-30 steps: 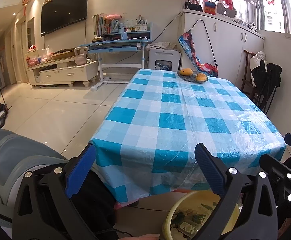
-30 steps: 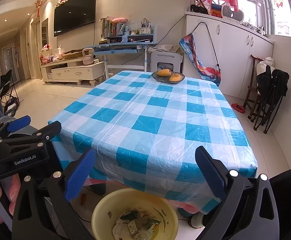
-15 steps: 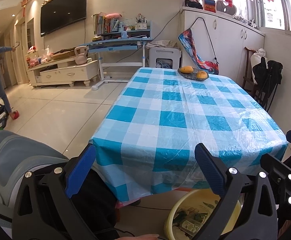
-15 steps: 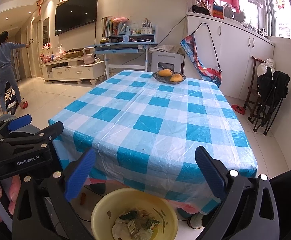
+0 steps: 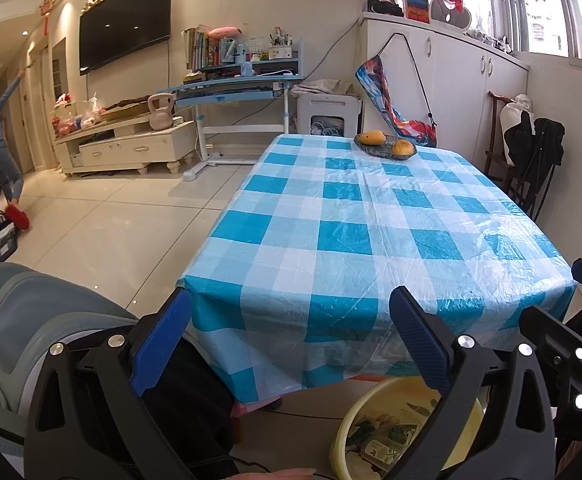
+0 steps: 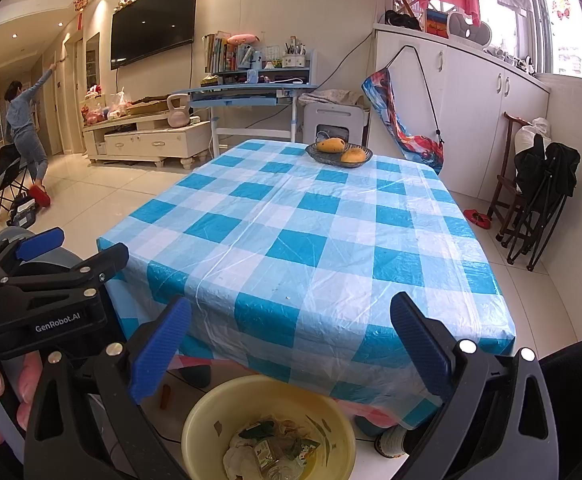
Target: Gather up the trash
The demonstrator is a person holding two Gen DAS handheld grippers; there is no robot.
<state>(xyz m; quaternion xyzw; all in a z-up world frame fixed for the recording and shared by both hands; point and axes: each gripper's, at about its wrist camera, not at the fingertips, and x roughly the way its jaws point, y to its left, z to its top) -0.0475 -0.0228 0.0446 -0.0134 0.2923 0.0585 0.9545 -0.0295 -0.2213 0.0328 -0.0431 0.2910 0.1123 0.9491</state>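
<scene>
Trash [image 6: 269, 450] unmoved in basin [image 6: 199, 426]; both jaws still spread.

Checked tablecloth [image 6: 303, 240], wall-mounted television [image 6: 153, 36], glossy pale floor tiles [image 5: 103, 224], perhaps daylight

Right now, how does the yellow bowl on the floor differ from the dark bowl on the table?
The yellow bowl sits on the floor by the near end of the table; the dark bowl sits on its far end. The yellow bowl is deep and holds wrappers and scraps; the dark bowl is shallow and holds two orange-yellow fruits. Both are round and open-topped, and neither tool touches them.
</scene>
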